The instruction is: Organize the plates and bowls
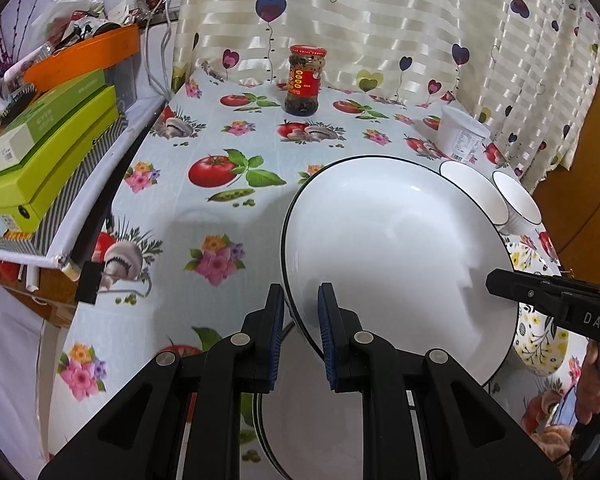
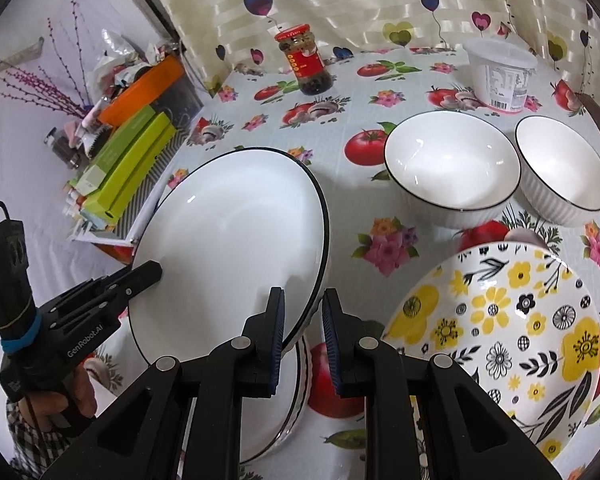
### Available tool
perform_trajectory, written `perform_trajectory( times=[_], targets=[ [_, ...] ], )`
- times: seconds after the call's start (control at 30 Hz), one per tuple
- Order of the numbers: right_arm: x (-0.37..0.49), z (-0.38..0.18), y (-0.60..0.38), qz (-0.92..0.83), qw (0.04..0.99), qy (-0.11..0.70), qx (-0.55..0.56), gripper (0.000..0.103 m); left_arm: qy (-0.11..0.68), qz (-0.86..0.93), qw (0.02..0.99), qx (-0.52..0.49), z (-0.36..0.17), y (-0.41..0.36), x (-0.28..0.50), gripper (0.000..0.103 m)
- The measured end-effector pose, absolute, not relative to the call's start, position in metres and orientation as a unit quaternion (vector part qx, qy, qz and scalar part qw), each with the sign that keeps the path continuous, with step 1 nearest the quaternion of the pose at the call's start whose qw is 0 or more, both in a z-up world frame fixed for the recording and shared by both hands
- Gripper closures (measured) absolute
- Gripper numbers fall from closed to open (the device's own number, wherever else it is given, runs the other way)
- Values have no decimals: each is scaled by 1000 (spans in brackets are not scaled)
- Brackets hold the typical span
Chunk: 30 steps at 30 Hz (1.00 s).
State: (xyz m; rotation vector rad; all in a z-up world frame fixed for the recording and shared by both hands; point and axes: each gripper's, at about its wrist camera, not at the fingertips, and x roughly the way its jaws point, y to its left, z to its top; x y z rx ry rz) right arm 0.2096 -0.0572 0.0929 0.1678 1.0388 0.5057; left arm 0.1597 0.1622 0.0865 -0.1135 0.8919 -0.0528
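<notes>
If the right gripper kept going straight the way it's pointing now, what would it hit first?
The right gripper is already clamped on the rim of the white plate, so that plate comes first. Past its rim lies the fruit-print tablecloth; the white bowls sit off to the right, though depth is unclear.

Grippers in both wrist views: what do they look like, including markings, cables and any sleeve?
Both are black two-finger tools with blue ribbed pads and silver pivot bolts. The left gripper carries "GenRobot.AI" lettering, a blue band around its handle and a black looped cable on top; a checked sleeve shows beneath it. The right gripper shows white "DAS" lettering.
</notes>
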Motion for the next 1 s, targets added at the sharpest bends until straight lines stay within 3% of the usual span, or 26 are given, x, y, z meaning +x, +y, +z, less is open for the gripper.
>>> perform_trajectory(
  times=[1.0],
  targets=[
    [156,72,-46,248,827,503,41,85,443,-4,894,-71,53,165,97,85]
  ],
)
